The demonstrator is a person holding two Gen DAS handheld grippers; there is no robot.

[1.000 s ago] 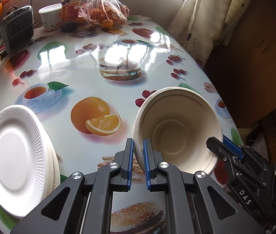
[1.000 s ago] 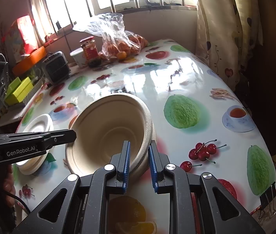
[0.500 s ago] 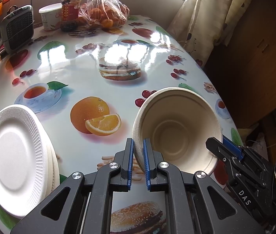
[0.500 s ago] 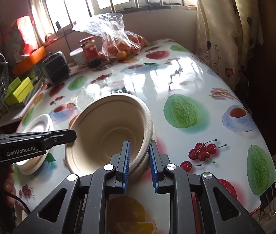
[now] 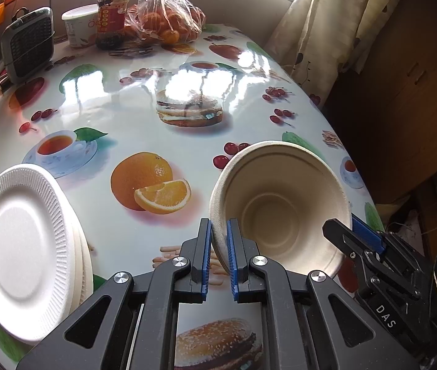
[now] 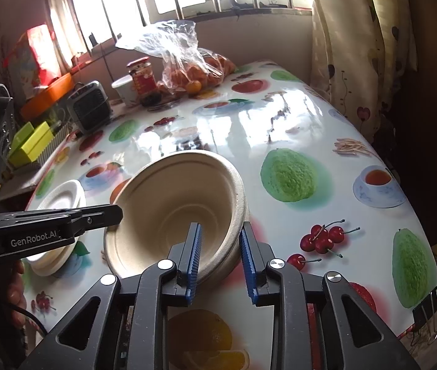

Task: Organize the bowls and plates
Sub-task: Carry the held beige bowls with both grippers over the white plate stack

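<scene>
A beige paper bowl (image 5: 280,209) is tilted just above the fruit-print table, its mouth toward the left wrist camera. My left gripper (image 5: 219,225) is shut on its near-left rim. In the right wrist view the same bowl (image 6: 169,203) has its right rim between the jaws of my right gripper (image 6: 220,226). Those jaws are opening, and the left pad stands clear of the bowl wall. The right gripper (image 5: 344,226) also shows at the bowl's right edge in the left wrist view. A stack of white foam plates (image 5: 21,252) lies on the table to the left.
At the far end of the table stand a bag of oranges (image 5: 162,15), a red-labelled jar (image 5: 112,15), a white cup (image 5: 78,24) and a small grey heater (image 5: 28,43). The table edge runs close on the right, beside a curtain (image 6: 357,61). A binder clip (image 6: 428,308) holds the cloth.
The right gripper's jaws have spread apart off the bowl's rim. The left gripper, the bowl and the plates have stayed where they were.
</scene>
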